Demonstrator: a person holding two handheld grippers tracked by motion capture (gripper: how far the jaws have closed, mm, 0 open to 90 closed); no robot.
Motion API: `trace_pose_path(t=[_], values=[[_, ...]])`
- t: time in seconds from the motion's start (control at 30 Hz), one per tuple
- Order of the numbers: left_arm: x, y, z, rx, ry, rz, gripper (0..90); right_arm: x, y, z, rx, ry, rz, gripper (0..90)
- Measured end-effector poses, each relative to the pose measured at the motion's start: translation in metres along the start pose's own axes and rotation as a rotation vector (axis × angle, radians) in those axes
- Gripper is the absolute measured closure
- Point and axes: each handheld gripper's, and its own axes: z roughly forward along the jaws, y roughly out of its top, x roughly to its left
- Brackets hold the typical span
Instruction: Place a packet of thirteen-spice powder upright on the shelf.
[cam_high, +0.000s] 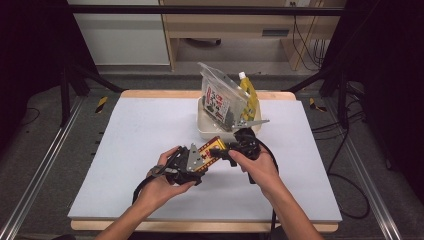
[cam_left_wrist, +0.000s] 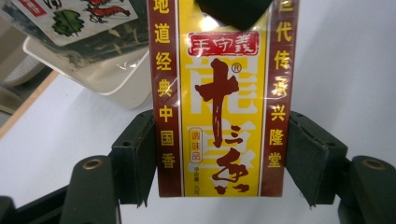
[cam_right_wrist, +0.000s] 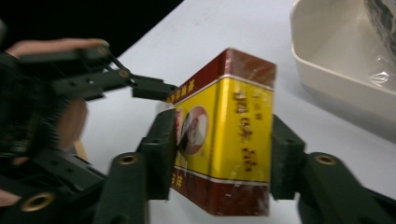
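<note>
Jaws of the left hand-held gripper (cam_left_wrist: 219, 158) stand on either side of a red-and-yellow spice box (cam_left_wrist: 219, 102), their pads at its two long red edges; in the left gripper view the left pad appears to touch the wrapper while a sliver of light shows at the right, so whether this one truly clamps cannot be told. The right hand-held gripper (cam_right_wrist: 224, 158) is closed on the same box, its pads pressed flat to opposite faces at one end, which in the right gripper view leaves the box standing on edge and clear of the surface (cam_high: 150, 130). Seen from the high view, the box (cam_high: 210, 151) bridges the two grippers in mid-air, just in front of the person and above the near middle of the white surface, each end carried by one hand. That two-ended hold looks like a handover or a re-grip, one tool steadying while the other takes a squarer purchase. Just beyond sits a cream tub (cam_high: 204, 127), near the far edge, with a clear printed bag (cam_high: 220, 97) and a yellow pouch (cam_high: 250, 92) standing in it, leaning against each other.
</note>
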Motion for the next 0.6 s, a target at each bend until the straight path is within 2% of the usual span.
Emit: trace_pose_path(t=[0.07,0.13,0.23,0.3,0.4,0.47,0.6], values=[[-0.001,-0.001,0.003,-0.009,-0.002,-0.01,31.9,0.002,0.002,-0.004,-0.009,0.022,0.013,64.8],[-0.002,-0.001,0.005,-0.016,-0.005,-0.017,31.7,0.006,0.003,-0.006,-0.012,0.01,0.017,66.6],[-0.001,-0.001,0.006,-0.02,-0.017,-0.042,26.8,0.014,0.005,-0.008,-0.008,-0.046,-0.005,67.9],[0.001,-0.003,0.005,-0.02,-0.027,-0.07,22.8,0.017,0.007,-0.012,-0.002,-0.114,-0.019,67.9],[0.005,-0.011,0.003,-0.015,-0.041,-0.107,18.3,0.016,0.008,-0.019,-0.007,-0.189,-0.036,67.9],[0.009,-0.017,-0.001,-0.01,-0.03,-0.115,16.5,0.014,0.008,-0.025,-0.006,-0.227,-0.047,67.9],[0.017,-0.033,-0.005,-0.018,-0.018,-0.176,13.2,0.007,0.005,-0.038,0.011,-0.298,-0.048,67.9]])
